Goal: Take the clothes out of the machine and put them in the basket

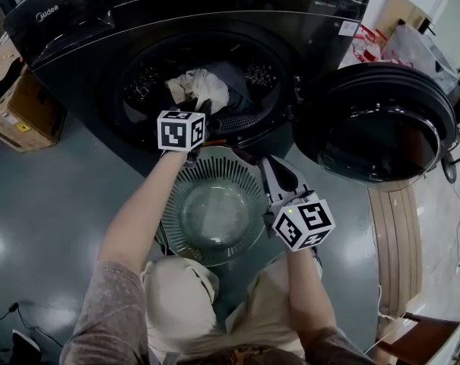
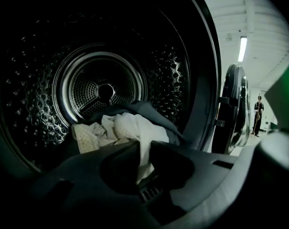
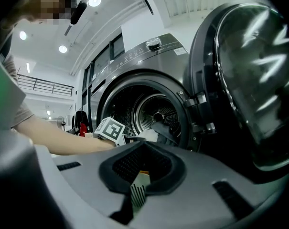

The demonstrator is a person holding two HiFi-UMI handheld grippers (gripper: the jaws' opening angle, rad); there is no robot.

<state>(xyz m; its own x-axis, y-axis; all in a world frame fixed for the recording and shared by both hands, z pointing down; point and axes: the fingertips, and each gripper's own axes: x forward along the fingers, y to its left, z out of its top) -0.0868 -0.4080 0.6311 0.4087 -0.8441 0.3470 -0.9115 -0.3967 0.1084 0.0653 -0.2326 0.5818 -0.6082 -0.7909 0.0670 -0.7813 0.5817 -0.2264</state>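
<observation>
White cloth (image 2: 131, 128) is pinched between the jaws of the left gripper (image 2: 143, 152), inside the drum (image 2: 39, 104) of the black washing machine (image 1: 70, 29); a dark garment (image 2: 156, 112) lies just behind it. Right gripper (image 3: 144, 143): jaws pressed together, empty, above the rim of the round basket (image 1: 207, 166), which stands below the opening, beside the swung-open door (image 1: 382, 135).

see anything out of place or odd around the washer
Nothing stands out. The door hangs open, the clothes lie inside the drum, none spilled, the basket sits upright below the opening, and the left gripper is shut on a white cloth.
</observation>
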